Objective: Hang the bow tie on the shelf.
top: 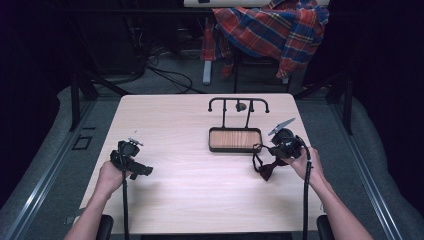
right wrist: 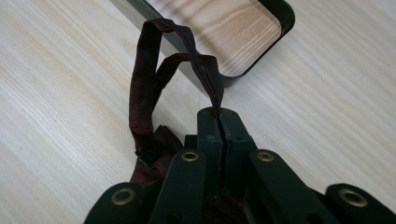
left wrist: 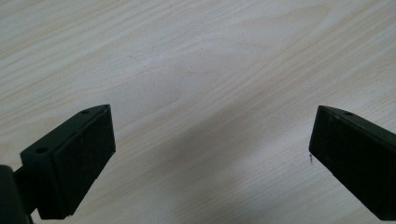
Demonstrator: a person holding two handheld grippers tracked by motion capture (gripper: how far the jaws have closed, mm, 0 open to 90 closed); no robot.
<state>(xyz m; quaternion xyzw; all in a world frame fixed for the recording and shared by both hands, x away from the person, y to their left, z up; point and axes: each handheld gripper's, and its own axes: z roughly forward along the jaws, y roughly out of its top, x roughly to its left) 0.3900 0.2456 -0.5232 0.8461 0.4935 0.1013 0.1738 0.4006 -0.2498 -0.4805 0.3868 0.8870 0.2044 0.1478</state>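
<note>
On the left of the high view, I am holding the left tongs (top: 142, 171) low over the bare wood of the table (top: 190, 185), near its left edge; in the left gripper view its jaws are standing wide apart, with nothing between them and only pale wood grain below.

Toward the middle, beyond both hands, a black rack (top: 238, 104) with a curved top bar is standing on a dark-rimmed wooden tray (top: 235, 139); a small dark object, too small to identify, is hanging from the bar.

On the right, I am gripping the right tongs (top: 272, 152) just beside the tray's right end; its jaws are pressed fully together on the strap of a dark red bow tie (top: 265, 170); in the right gripper view the strap (right wrist: 187, 56) is looping up out of the closed tips, and the bow tie's body (right wrist: 149, 158) is hanging beneath the tongs; whether the body is touching the table, I cannot tell.
</note>
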